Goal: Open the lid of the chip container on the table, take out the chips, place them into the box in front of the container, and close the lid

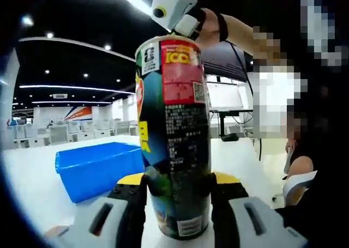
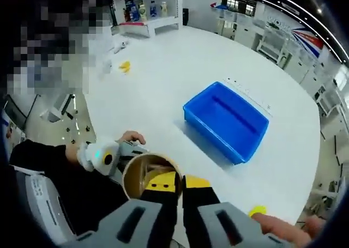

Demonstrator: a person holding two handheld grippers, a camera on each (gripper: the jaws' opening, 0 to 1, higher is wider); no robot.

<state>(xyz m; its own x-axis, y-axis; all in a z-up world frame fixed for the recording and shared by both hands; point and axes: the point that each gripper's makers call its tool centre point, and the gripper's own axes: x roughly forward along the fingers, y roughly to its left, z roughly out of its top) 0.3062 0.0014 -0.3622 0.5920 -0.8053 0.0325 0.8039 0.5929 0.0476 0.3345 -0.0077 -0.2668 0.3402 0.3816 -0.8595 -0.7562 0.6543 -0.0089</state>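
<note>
Two grippers work at one tall cylindrical chip container [image 1: 174, 139] with a dark printed label, standing upright on the white counter [image 2: 180, 73]. Left gripper [image 1: 177, 191]: jaws clamped on the container's lower body, one on each side. Right gripper [image 2: 173, 185]: above the container's open mouth, yellow-tipped jaws drawn together at its rim; whether they hold a chip cannot be told. Blue rectangular plastic box [image 2: 229, 122]: near the container, apart from it, toward the counter's far edge. Small yellow disc [image 2: 257, 210]: on the counter beside the container.

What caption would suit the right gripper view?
Right claw dips into the open chip can beside a blue box on a white table.
</note>
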